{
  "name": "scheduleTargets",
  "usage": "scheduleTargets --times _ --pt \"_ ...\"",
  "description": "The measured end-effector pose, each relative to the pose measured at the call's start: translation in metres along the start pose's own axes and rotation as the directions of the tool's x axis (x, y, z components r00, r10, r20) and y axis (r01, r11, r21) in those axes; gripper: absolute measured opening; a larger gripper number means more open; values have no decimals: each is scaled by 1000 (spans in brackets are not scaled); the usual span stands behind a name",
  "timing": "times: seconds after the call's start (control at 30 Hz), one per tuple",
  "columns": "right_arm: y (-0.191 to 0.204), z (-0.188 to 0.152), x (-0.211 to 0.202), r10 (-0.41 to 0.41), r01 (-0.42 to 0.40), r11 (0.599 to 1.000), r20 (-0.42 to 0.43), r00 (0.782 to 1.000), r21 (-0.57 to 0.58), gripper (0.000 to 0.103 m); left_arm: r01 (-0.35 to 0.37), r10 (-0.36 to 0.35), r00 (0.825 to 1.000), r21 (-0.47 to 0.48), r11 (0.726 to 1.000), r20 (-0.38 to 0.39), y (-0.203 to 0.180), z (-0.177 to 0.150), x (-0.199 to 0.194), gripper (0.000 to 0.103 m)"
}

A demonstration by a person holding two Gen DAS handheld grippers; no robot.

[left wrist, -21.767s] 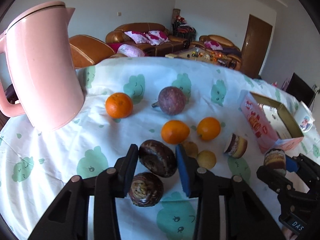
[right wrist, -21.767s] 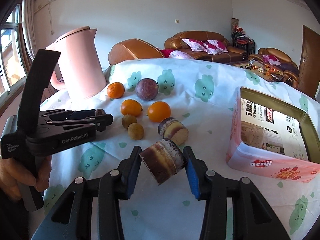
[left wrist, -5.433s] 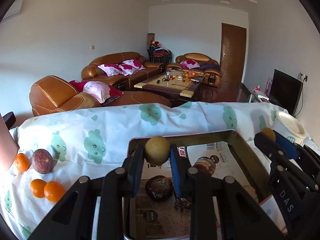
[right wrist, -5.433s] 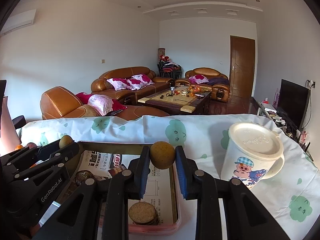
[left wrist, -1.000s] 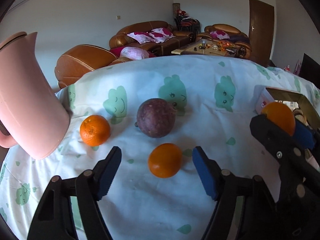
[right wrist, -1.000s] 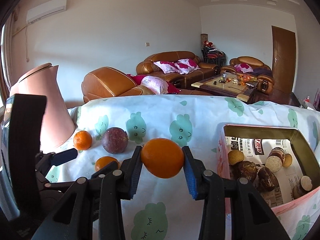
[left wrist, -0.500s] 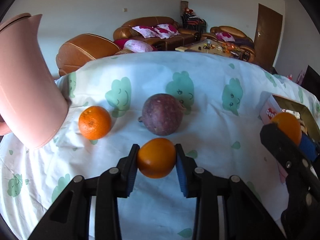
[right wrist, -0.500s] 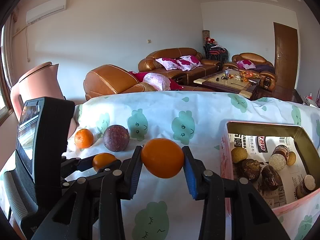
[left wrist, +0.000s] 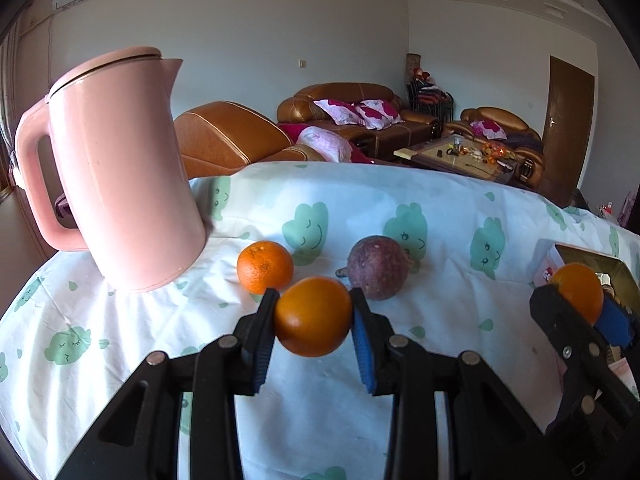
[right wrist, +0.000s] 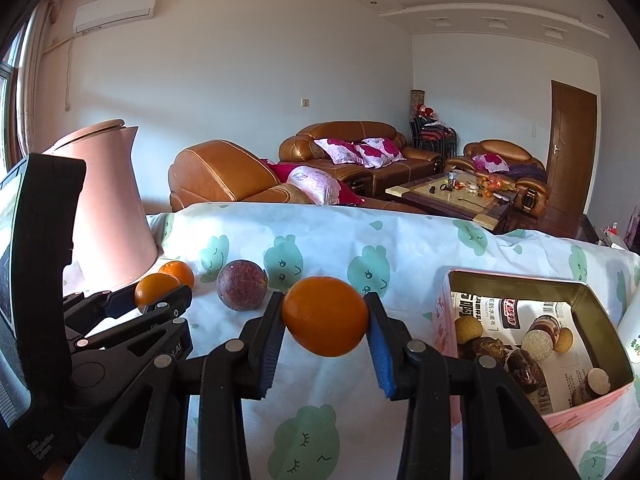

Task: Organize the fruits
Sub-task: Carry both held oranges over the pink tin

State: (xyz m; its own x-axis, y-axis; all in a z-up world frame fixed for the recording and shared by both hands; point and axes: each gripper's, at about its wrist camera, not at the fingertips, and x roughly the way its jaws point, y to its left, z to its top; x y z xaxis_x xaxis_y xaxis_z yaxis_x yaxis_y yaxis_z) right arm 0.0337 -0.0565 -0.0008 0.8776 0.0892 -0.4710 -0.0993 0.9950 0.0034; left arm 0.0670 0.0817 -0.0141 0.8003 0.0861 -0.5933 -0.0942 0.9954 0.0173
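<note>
wrist views, close, facing shared tablecloth (left wrist: 440, 208)

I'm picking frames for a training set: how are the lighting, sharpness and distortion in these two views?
Left wrist view: sunlit tablecloth, sharp held orange, fisheye bends the pink kettle and blacks out corners. Right wrist view: equally sharp orange, bright window glare at left edge, walls curve.

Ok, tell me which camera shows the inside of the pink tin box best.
The right wrist view. There the pink tin box sits open towards the camera, with its printed lining and the round items inside visible. The left wrist view catches only a corner of its rim at the far right, mostly behind the right claw and its orange.
</note>
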Motion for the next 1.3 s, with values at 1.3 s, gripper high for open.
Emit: scheduleTargets --times 1.3 --pt "-95 -34 -67 -51 52 998 -34 998 26 41 126 -130 991 107 986 26 -110 -39 -66 37"
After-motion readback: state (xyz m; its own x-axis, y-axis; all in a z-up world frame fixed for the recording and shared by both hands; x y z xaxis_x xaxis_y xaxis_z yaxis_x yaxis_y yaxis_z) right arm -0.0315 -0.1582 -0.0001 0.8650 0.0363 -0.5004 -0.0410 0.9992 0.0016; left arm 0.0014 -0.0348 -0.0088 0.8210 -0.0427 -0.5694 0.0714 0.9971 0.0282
